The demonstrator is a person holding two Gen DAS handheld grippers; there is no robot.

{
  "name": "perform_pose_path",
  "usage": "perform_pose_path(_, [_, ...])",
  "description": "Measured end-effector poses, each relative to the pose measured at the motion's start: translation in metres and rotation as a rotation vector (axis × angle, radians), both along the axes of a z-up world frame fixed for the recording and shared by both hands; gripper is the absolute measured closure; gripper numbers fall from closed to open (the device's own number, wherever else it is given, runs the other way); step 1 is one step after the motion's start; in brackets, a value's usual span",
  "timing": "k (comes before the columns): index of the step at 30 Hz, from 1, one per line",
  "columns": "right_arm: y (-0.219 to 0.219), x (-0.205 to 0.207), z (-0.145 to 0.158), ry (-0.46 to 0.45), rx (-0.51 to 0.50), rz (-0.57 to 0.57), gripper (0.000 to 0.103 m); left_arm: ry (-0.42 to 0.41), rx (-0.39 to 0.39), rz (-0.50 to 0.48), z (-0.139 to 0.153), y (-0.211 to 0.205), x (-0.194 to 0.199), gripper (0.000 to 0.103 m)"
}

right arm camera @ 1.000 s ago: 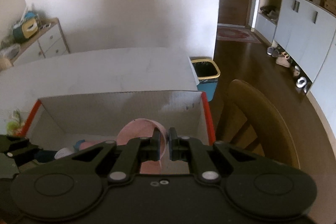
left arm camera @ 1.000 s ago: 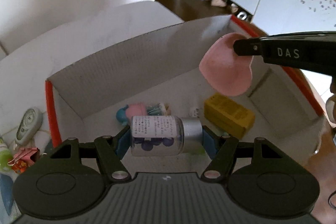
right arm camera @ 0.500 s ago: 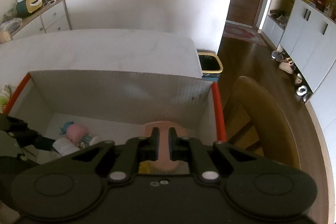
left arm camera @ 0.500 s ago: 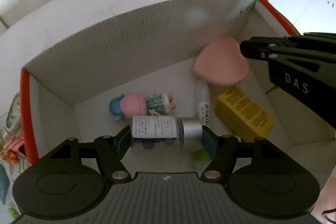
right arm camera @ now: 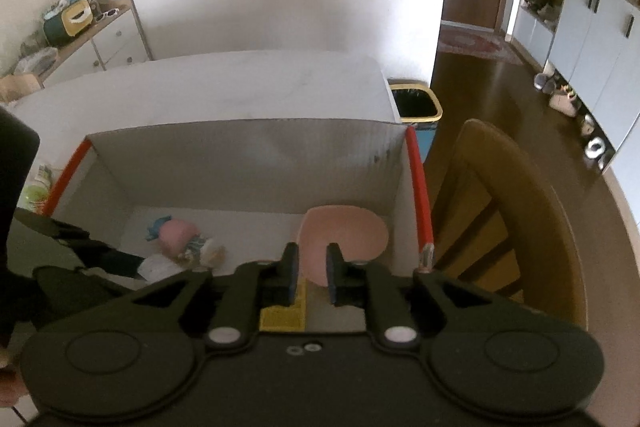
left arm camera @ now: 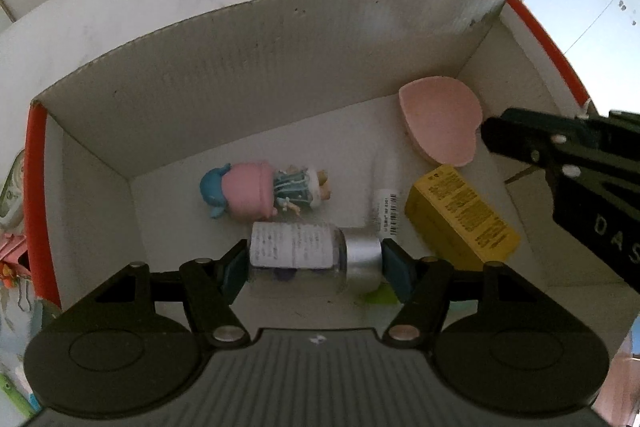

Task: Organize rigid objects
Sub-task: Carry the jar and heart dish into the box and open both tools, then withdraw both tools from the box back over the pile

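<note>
My left gripper is shut on a clear bottle with a white label and silver cap, held low inside a white cardboard box with red edges. My right gripper has its jaws parted; the pink heart-shaped piece lies in the box's far right corner, its near end between the fingertips. The heart also shows in the left wrist view, partly over a yellow box. A doll with a pink hat lies on the box floor.
A small white tube with a barcode lies between the doll and the yellow box. A wooden chair stands right of the box. A yellow-rimmed bin sits beyond the table. Small items lie left of the box.
My right gripper lowered the pink heart into the box's far right corner and parted its jaws, letting it go. My left gripper moved lower into the box with the bottle.
</note>
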State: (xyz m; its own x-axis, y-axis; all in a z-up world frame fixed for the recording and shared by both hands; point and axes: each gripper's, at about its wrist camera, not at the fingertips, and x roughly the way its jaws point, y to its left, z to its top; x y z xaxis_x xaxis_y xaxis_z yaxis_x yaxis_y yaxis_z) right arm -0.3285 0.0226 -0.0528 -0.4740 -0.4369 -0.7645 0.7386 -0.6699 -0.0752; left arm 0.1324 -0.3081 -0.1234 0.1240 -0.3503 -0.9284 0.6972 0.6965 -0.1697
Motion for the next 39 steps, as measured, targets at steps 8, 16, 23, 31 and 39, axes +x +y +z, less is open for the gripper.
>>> perform_pose_path(8, [0.015,0.013,0.011,-0.008,-0.037,-0.011,0.075,-0.019,-0.050,0.015,0.015,0.018,-0.010,0.032])
perform_pose_path(16, [0.024,0.033,0.023,0.001,-0.072,-0.002,0.065,-0.058,-0.111,0.034,0.042,0.039,-0.022,0.032])
perform_pose_path(23, [0.033,0.051,0.035,0.010,-0.092,0.014,0.057,-0.096,-0.196,0.050,0.070,0.066,-0.038,0.032])
perform_pose_path(31, [0.039,0.072,0.045,0.009,-0.138,0.016,0.053,-0.151,-0.282,0.082,0.094,0.090,-0.049,0.032])
perform_pose_path(39, [0.042,0.096,0.056,0.037,-0.171,0.012,0.044,-0.229,-0.331,0.109,0.115,0.120,-0.060,0.032])
